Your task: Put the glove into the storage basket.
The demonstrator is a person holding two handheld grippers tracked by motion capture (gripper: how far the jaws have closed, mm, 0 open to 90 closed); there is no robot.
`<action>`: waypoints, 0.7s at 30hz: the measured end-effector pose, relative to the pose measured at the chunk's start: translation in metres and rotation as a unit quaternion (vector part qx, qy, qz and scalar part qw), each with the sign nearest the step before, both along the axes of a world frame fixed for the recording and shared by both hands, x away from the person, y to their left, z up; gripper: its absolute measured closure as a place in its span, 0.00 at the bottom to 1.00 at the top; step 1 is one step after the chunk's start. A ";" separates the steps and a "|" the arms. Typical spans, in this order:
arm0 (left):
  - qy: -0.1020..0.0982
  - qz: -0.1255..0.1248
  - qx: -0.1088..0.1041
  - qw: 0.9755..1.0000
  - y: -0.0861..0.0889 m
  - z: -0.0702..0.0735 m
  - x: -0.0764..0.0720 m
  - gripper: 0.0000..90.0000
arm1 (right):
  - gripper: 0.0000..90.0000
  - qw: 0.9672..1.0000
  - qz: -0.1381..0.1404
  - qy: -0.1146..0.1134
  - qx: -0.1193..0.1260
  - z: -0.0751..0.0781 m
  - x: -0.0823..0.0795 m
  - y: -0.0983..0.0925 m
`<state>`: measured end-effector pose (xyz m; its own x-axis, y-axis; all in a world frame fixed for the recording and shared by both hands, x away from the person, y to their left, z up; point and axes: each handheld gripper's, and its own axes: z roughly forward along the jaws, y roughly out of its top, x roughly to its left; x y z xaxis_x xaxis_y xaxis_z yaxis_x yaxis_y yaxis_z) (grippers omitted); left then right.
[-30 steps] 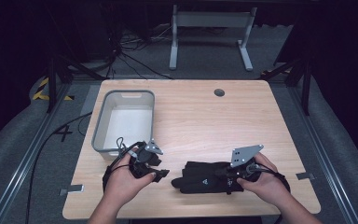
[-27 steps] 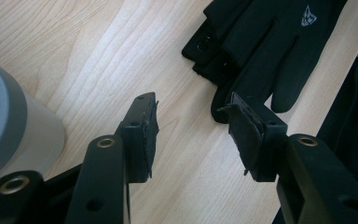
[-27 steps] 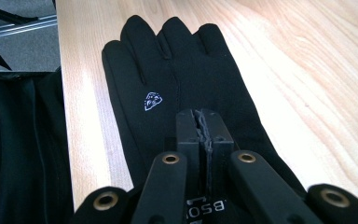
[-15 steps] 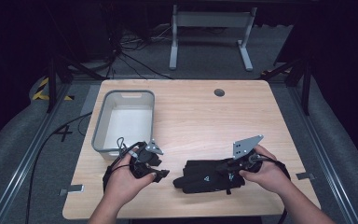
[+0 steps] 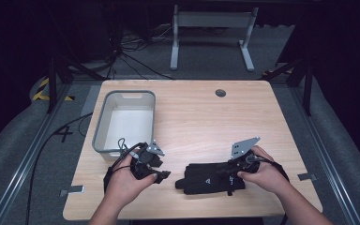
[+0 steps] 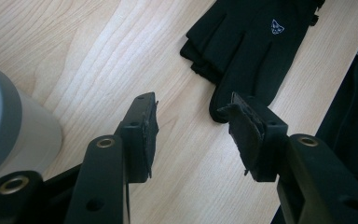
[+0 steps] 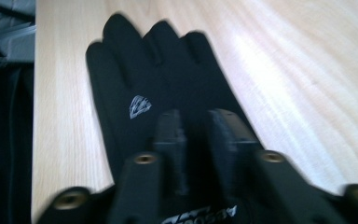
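A pair of black gloves (image 5: 206, 179) lies flat near the table's front edge, stacked, fingers pointing left. A small light logo shows on the top glove (image 6: 256, 42) (image 7: 140, 84). My left gripper (image 5: 164, 174) rests just left of the glove fingertips. It is open (image 6: 191, 105), with bare wood between its pads. My right gripper (image 5: 227, 171) sits over the cuff end. Its jaws (image 7: 193, 116) have just been opening and stand a narrow gap apart with dark cuff fabric between them. The view is blurred.
A grey plastic bin (image 5: 104, 126) stands at the table's left, just behind my left hand, and its rounded corner (image 6: 9, 112) is close to the left jaw. Bare wooden tabletop (image 5: 206, 117) stretches behind the gloves. A cable hole (image 5: 221, 93) sits near the far edge.
The right hand has shifted a little over the cuff end and the grey plate on its gripper has risen slightly. The left hand has kept still.
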<state>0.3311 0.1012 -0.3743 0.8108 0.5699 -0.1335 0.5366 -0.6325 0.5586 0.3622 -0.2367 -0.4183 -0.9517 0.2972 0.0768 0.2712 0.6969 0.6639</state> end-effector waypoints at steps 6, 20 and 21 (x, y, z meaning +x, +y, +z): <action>-0.001 -0.003 0.002 1.000 -0.002 0.000 -0.001 0.58 | 0.78 1.000 0.007 -0.025 -0.004 0.006 -0.007 0.001; -0.009 0.005 -0.006 1.000 0.002 0.004 -0.004 0.58 | 0.73 0.997 -0.050 0.000 -0.060 -0.007 -0.012 -0.009; -0.009 0.006 -0.007 1.000 0.002 0.004 -0.004 0.58 | 0.73 0.996 -0.061 0.008 -0.067 -0.008 -0.015 -0.008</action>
